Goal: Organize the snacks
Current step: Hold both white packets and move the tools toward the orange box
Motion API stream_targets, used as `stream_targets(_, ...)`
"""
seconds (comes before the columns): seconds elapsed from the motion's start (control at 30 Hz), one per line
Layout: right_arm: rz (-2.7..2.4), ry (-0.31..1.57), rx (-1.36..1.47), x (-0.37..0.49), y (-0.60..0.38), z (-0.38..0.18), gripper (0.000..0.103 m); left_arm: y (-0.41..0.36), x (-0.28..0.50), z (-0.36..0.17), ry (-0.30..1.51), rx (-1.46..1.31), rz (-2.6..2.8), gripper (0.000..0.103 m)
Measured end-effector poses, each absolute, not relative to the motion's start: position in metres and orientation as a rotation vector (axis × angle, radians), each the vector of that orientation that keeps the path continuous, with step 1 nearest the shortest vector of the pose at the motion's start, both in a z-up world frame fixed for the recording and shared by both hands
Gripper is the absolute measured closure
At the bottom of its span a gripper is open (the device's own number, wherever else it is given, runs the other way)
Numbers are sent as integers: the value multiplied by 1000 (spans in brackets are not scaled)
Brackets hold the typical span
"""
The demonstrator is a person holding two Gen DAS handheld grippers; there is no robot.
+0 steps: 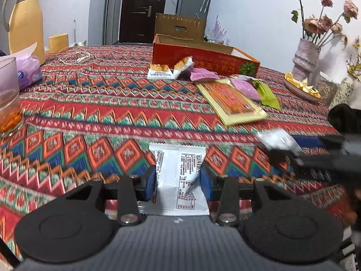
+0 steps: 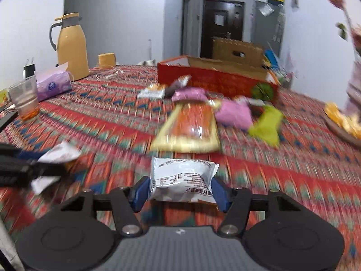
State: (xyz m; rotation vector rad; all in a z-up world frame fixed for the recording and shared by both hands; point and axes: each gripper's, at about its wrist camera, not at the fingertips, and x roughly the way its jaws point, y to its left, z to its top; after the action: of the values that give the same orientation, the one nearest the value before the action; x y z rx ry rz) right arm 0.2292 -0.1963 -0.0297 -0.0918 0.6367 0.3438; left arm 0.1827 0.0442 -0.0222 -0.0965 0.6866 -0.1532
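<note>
Your left gripper [image 1: 178, 178] holds a white snack packet [image 1: 180, 176], its blue pads pressed against the packet's two long sides, printed back facing up. Your right gripper [image 2: 180, 190] is clamped the same way on a second white packet [image 2: 182, 180], which lies crosswise between the pads and bulges past them on both ends.

Take the red cardboard box [image 1: 203, 56] at the far side of the table as your landmark. Just in front of it lie two white-and-orange packets [image 1: 169, 68] and a pink packet [image 1: 202, 74]. Nearer you from the box lies a flat yellow-and-orange pack [image 1: 232, 101], with another pink packet [image 1: 246, 89] and a green one [image 1: 268, 96] at its right edge.

Everything rests on a red patterned tablecloth [image 1: 90, 113]. Far left of the box stand a yellow thermos [image 1: 26, 22], a yellow cup [image 1: 58, 43] and a purple tissue pack [image 1: 29, 71]; right of it, a vase of dried flowers [image 1: 306, 56] and a plate [image 1: 302, 88]. A dark door [image 1: 140, 9] is behind the box.

The cloth between your packets and the flat pack is open
</note>
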Motion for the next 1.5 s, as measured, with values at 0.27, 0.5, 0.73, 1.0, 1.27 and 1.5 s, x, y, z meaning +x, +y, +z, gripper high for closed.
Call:
stream_targets(0.27,347,651,-59,161,-213,-35,44,19,155,-19,684,-59,-206,62)
stream_targets(0.5,365,642,-53,156,-216,-36,44,8,147,-20,690,-47,-204,62)
stream_targets(0.73,384,650,-49,162,-220,-35,44,4,160,-19,706,-20,-210,62)
stream_targets(1.0,369,665,-36,185,-226,-33,44,-7,188,-16,708,28,-261,62)
stream_targets(1.27,343,669,-33,198,-233,-32,44,-12,203,-17,722,31,-281,62)
stream_targets(1.5,324,675,-35,211,-237,-33,44,-16,216,-16,729,32,-299,62)
